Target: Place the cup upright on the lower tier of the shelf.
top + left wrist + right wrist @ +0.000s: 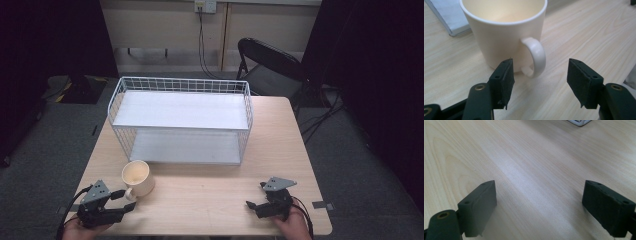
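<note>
A cream mug stands upright on the wooden table, its handle turned toward the near left. My left gripper sits right behind that handle. In the left gripper view the mug is close up and its handle lies just beyond the pads; my left gripper is open, and its pads are clear of the handle. My right gripper rests near the front right of the table; in its own view my right gripper is open over bare wood.
A white two-tier wire rack stands across the back half of the table, both shelves bare; its lower corner shows beside the mug. A black folding chair stands behind the table. Open tabletop lies between the two grippers.
</note>
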The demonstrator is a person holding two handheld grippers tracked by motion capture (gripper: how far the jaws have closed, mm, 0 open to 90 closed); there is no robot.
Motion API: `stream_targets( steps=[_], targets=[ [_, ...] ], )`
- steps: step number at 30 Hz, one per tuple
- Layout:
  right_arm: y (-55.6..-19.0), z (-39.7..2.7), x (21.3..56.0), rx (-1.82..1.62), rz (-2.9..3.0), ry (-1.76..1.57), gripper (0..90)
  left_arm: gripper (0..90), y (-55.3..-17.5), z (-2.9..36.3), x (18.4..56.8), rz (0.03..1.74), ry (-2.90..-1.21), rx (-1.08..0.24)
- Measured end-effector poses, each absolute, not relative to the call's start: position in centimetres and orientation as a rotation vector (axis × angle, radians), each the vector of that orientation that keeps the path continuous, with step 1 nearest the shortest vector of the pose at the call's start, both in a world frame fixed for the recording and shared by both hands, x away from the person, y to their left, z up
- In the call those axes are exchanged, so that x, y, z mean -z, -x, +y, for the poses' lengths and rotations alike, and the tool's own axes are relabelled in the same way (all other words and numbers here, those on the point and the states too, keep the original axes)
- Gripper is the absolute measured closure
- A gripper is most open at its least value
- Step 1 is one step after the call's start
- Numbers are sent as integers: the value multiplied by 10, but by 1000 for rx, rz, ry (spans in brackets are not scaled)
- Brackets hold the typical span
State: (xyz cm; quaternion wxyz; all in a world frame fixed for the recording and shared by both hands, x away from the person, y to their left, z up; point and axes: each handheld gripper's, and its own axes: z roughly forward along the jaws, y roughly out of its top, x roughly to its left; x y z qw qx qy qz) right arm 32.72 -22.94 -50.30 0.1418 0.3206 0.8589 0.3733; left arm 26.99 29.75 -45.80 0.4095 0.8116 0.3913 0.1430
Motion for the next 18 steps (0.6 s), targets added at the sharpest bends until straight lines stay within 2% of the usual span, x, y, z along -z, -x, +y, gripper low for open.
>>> stream_targets(
  steps=[18],
  targets=[
    [-327,-229,503,-1077,2479,-925,117,505,-276,289,454,978,-2037,-369]
  ],
)
